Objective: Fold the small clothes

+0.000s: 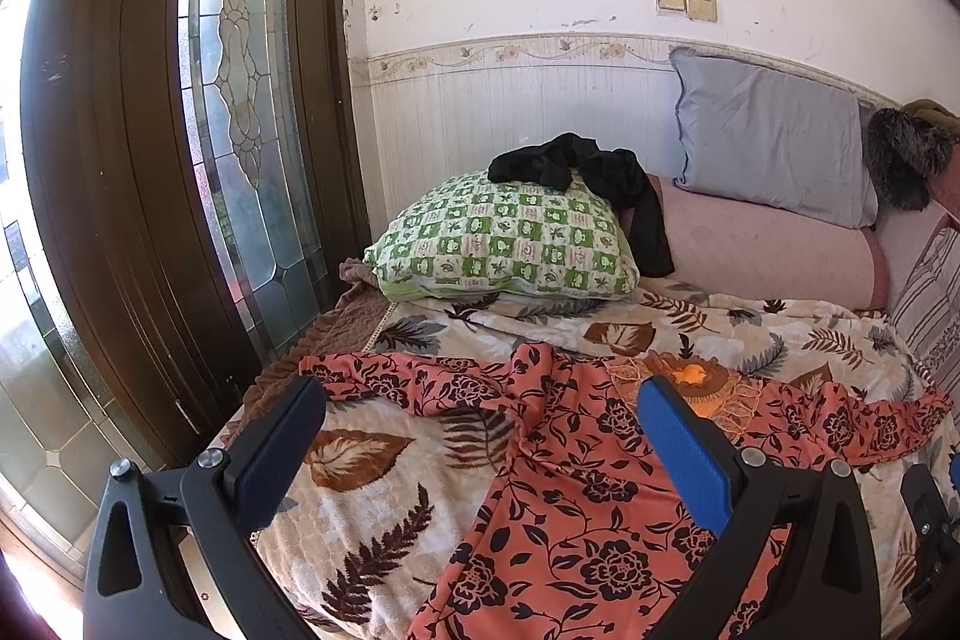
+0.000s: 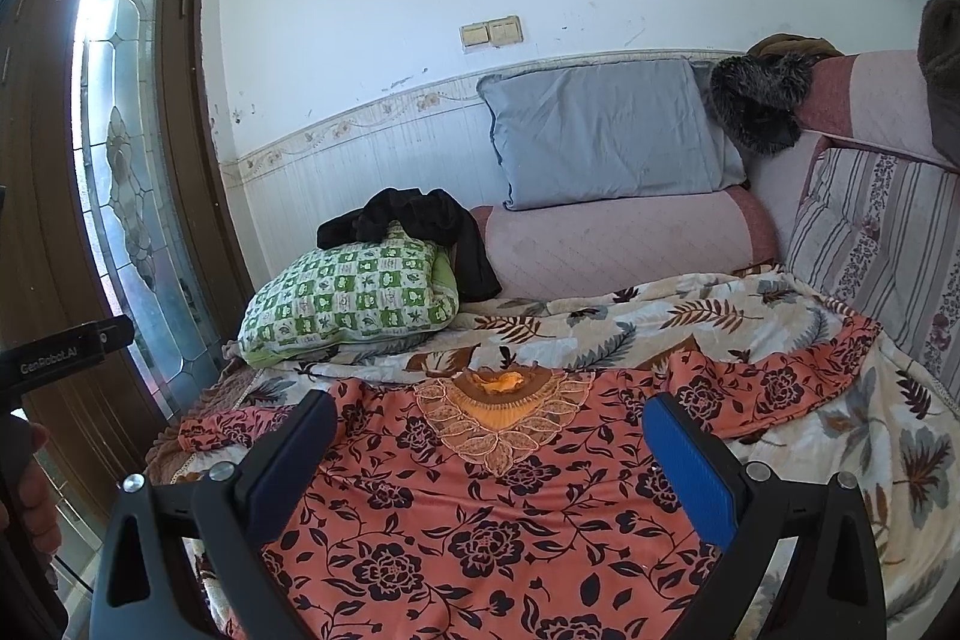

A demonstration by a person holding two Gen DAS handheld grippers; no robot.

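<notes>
Meanwhile, the coral floral top [image 2: 480, 520] lay spread face-up on the leaf-print blanket [image 2: 780, 316], sleeves out to both sides. Above it, the left gripper [image 1: 480, 436] and right gripper [image 2: 489, 451] each hung with fingers spread wide, gripping nothing.

Open leaf-print blanket [image 2: 780, 316] flanks the spread floral blouse [image 2: 456, 508] on both sides, while the green checked pillow [image 2: 354, 304] with black garment [image 2: 432, 226] and the pink bolster [image 2: 624, 244] block the far edge, the striped cushion [image 2: 882, 244] the right.
</notes>
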